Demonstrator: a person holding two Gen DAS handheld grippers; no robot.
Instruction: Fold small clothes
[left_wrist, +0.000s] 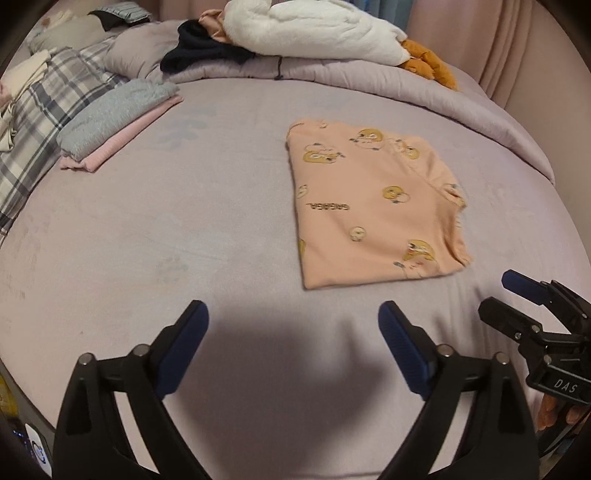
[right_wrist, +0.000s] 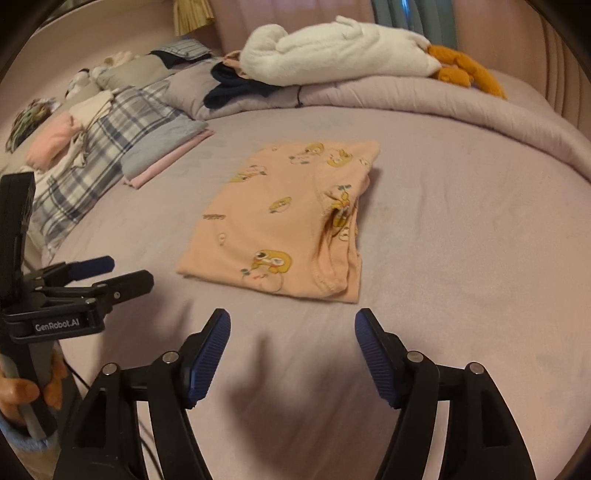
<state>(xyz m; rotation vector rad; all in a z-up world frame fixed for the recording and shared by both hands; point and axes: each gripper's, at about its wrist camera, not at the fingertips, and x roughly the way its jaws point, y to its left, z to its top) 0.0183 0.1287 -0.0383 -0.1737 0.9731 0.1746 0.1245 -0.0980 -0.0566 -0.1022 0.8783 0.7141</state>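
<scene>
A peach garment with yellow cartoon prints (left_wrist: 373, 206) lies folded into a rectangle on the lilac bed (left_wrist: 184, 240); it also shows in the right wrist view (right_wrist: 288, 221). My left gripper (left_wrist: 291, 317) is open and empty, above the sheet, short of the garment's near-left corner. It also shows at the left of the right wrist view (right_wrist: 127, 273). My right gripper (right_wrist: 292, 325) is open and empty, just short of the garment's near edge. It also shows at the right of the left wrist view (left_wrist: 498, 295).
A folded grey and pink stack (left_wrist: 118, 118) lies at the back left beside a plaid pillow (left_wrist: 48, 110). A rolled duvet (left_wrist: 369, 85) runs along the back, with dark clothes (left_wrist: 207, 51), a white plush (left_wrist: 314, 29) and an orange toy (left_wrist: 428, 62) on it.
</scene>
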